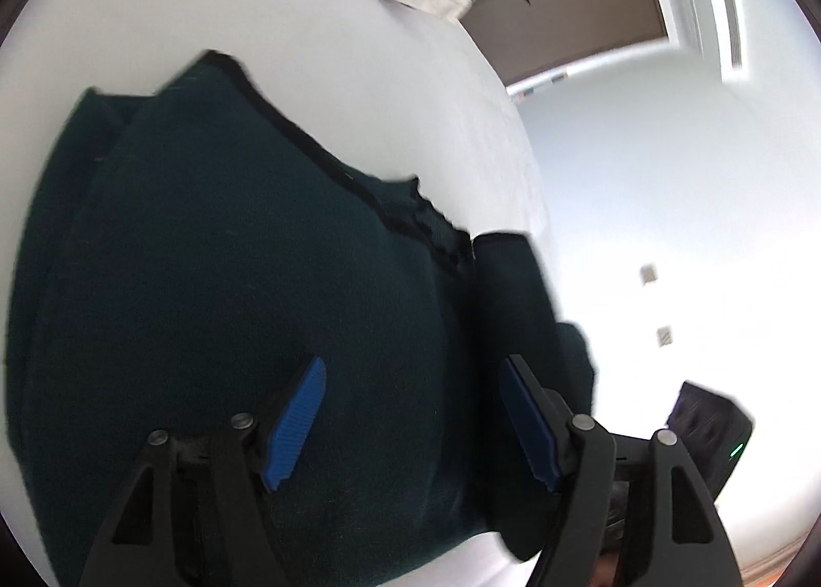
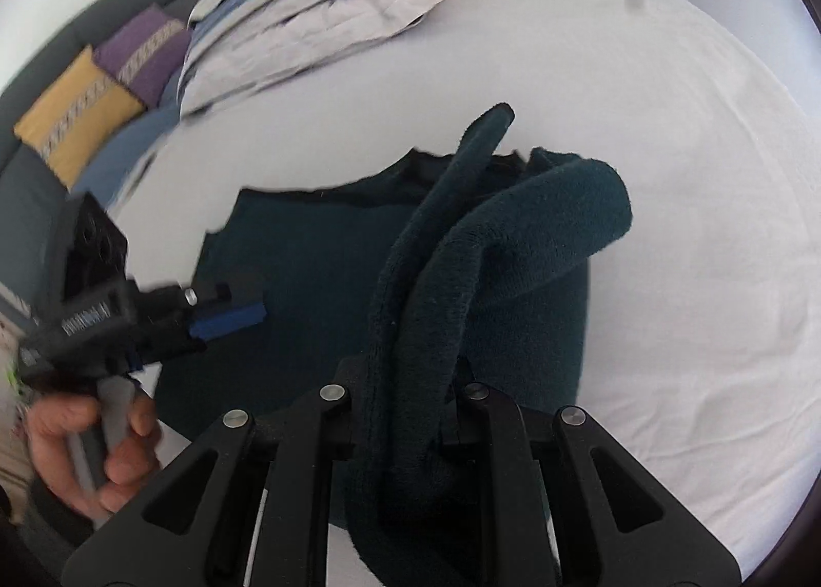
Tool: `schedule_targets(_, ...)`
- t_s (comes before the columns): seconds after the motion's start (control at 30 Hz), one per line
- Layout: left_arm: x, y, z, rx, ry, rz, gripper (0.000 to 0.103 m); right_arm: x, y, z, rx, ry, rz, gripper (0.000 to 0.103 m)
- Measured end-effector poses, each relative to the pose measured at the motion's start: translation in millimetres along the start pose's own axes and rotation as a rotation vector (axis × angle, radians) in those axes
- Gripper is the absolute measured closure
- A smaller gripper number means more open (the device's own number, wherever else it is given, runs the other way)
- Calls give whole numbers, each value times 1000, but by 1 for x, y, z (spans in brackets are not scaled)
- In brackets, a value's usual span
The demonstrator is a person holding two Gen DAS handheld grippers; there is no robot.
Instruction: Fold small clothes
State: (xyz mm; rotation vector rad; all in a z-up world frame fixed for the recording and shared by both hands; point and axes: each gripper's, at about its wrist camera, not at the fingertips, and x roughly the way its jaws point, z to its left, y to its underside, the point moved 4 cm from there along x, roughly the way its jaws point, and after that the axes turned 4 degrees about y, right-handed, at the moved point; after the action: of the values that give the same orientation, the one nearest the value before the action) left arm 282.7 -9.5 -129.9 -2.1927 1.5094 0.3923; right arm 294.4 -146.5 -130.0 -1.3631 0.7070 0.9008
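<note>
Sweater (image 2: 318, 269) on bed (image 2: 692, 228), fold underway: right gripper (image 2: 405, 412) clamps a lifted edge, left gripper (image 1: 410, 423) spread, empty; next, lay edge across.

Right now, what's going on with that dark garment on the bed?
A person is folding a dark teal knit sweater on the white bed sheet. The right gripper is shut on a bunched part of it, lifted and draped over the flat body. The left gripper hovers open above the sweater, holding nothing. Folded bedding lies farther back.
</note>
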Motion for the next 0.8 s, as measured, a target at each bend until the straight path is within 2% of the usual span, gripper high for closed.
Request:
schedule_targets(0.1,-31,-8,18,-52,33,-76,28,14,-1,39,-133,46,36,91)
schedule_targets(0.23,-60,-13,37,-103,62,-131,28,23,5,70,-255,154,50,90)
schedule_targets(0.33,-73,-15,47,-115,63,-150,27,25,12,79,-316,230,66,89)
schedule_targets(0.43,-78,-14,46,-111,70,-140,25,18,17,85,-332,269,58,80)
schedule_targets(0.5,-84,-14,47,-88,76,-125,24,9,22,87,-327,267,54,69)
schedule_targets(0.57,-77,-7,38,-60,80,-97,23,-2,32,96,-328,252,33,53)
schedule_targets(0.7,-49,5,22,0,46,-5,15,-32,59,99,-323,213,-44,50)
schedule_targets(0.77,-39,11,22,19,-10,31,15,-44,70,90,-265,154,-63,50)
schedule_targets(0.8,-37,14,21,22,-15,38,15,-51,76,81,-216,115,-70,50)
